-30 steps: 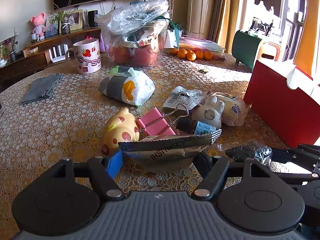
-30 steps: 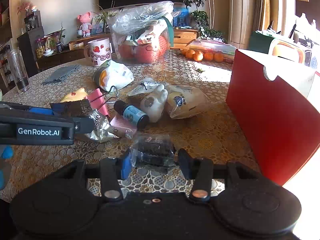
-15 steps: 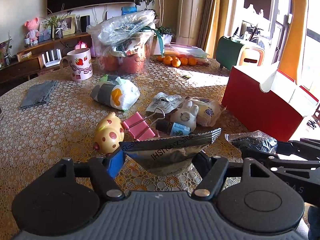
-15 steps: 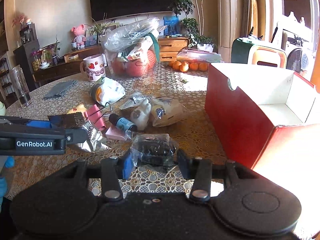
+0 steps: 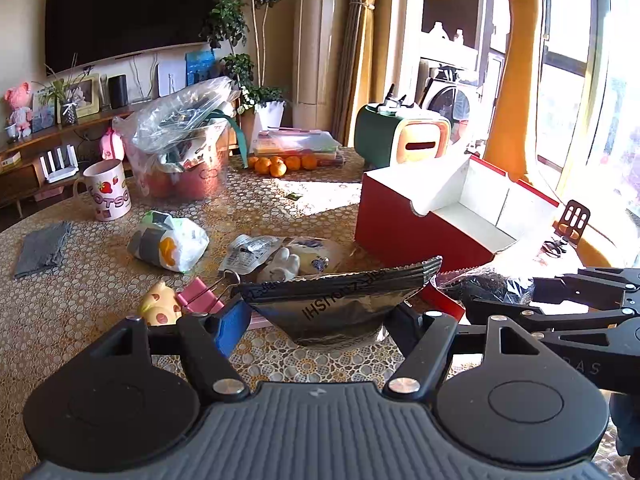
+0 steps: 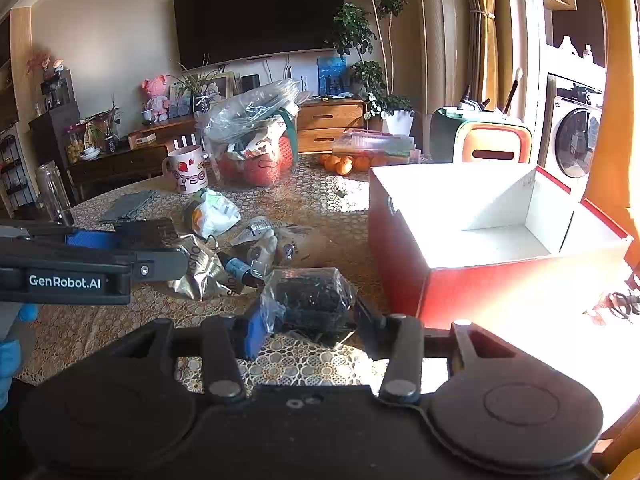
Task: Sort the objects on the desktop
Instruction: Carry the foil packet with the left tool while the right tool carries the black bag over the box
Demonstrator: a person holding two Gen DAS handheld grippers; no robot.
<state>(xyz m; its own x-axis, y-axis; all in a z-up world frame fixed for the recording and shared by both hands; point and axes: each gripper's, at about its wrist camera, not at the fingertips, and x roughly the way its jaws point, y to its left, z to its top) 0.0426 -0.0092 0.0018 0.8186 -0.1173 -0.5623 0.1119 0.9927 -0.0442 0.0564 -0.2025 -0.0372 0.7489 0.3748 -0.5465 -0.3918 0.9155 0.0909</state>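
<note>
while both tongs are loaded, the step in hand looks like the carry toward the red box [image 6: 472, 240], which stands open with a white inside at the right of the counter [image 5: 80, 320]. the left tongs [image 5: 316, 320] are pinching a silver foil pouch [image 5: 340, 304], held clear of the counter; the right tongs [image 6: 308, 320] are pinching a dark block in clear wrap [image 6: 308, 296], also held up, just short of the box's near wall. judged from this, the next move calls for lifting each load over the box rim and spreading the tongs only once it is above the white floor; the right load is nearer and would likely go first, with the left kept from crossing it. left on the counter near the middle: a pink clip [image 5: 200, 300], a spotted yellow toy [image 5: 158, 308], a small dark bottle [image 6: 238, 268], a white rabbit figure [image 5: 282, 264] and a knotted white bag [image 5: 172, 240].

writing: the pouch shows inverted letters, readable only as "ihsi" at the end. the left tongs' arm reads "genrobot.ai" in the right view. a mug [image 5: 108, 190] with strawberries shows "otso", the rest turned away. the bottle's label is too small to read.
</note>
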